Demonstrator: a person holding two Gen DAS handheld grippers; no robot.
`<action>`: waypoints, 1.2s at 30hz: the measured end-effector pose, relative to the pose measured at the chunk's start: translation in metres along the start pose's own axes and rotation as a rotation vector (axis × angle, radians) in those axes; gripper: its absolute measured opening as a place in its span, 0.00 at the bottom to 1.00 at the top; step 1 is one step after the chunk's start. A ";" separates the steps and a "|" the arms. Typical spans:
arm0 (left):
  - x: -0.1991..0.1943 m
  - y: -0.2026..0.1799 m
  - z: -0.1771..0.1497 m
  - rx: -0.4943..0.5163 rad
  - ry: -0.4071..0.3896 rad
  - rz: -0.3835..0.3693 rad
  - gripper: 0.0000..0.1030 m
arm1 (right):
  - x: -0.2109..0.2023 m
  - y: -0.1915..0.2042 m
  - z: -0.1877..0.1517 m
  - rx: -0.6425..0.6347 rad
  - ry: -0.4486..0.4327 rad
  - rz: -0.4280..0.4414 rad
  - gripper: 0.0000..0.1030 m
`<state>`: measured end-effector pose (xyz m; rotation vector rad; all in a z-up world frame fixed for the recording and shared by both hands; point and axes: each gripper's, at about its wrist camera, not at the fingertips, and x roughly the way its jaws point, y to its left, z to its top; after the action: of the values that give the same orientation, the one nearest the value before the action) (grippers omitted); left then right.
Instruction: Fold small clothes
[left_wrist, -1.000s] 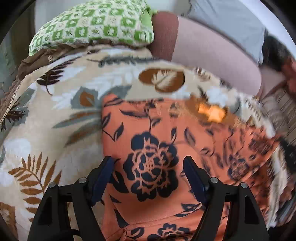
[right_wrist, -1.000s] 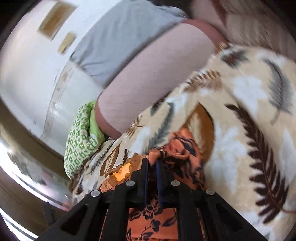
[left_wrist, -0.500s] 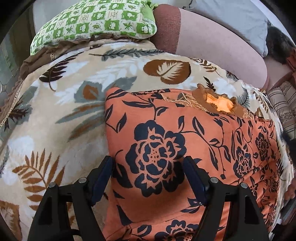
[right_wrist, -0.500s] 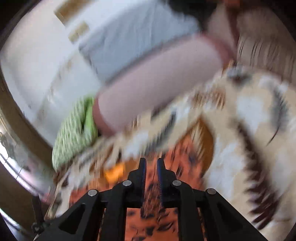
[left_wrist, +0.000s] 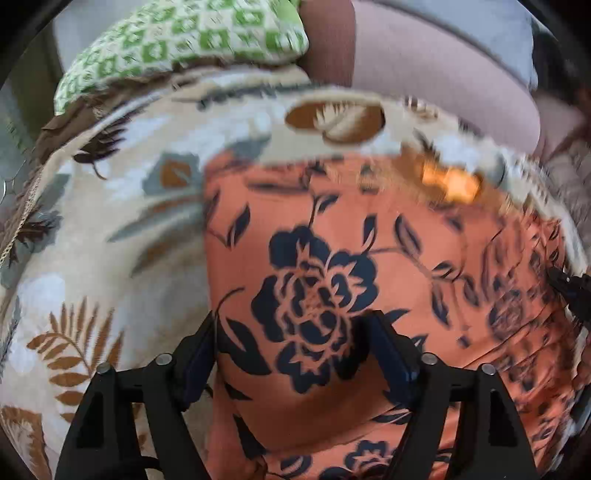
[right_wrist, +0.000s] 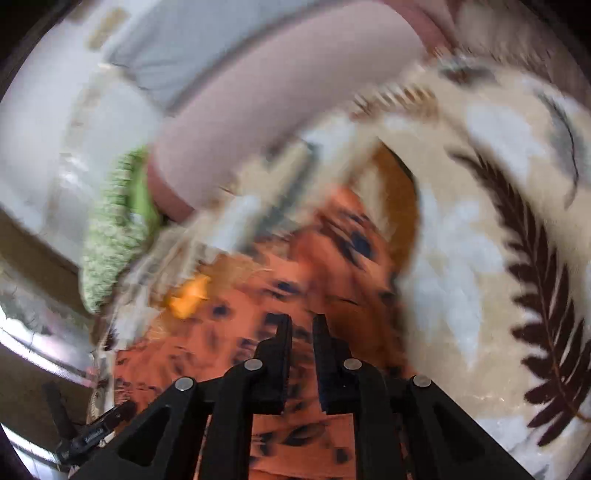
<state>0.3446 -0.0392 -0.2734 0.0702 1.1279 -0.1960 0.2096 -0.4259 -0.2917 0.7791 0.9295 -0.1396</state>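
**Orange garment laid out on the bed, fold half done**

The main risk is a slack, crooked fold: the right gripper (right_wrist: 300, 326) has just been easing its jaws apart to a narrow gap with no cloth seen between them, so the edge it hovers over could slump or bunch. The left gripper (left_wrist: 293, 345) hangs with jaws wide, gripping nothing, and could drag the fabric if it dips.

The orange garment (left_wrist: 369, 266), printed with dark blue flowers, lies mostly flat on the leaf-patterned blanket (left_wrist: 92, 280) covering the bed, near a green pillow (left_wrist: 177, 40). Its right side looks rumpled.
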 end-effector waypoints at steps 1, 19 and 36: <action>0.002 0.002 -0.001 -0.014 0.002 -0.007 0.80 | -0.003 -0.005 0.000 0.016 -0.024 0.034 0.14; -0.137 0.068 -0.175 -0.126 -0.137 -0.008 0.80 | -0.203 -0.067 -0.141 -0.049 -0.086 0.121 0.15; -0.158 0.077 -0.271 -0.254 0.045 -0.107 0.80 | -0.209 -0.114 -0.216 0.056 0.138 0.097 0.59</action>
<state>0.0530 0.0975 -0.2498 -0.2128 1.1940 -0.1449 -0.1114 -0.4109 -0.2698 0.8927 1.0192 -0.0274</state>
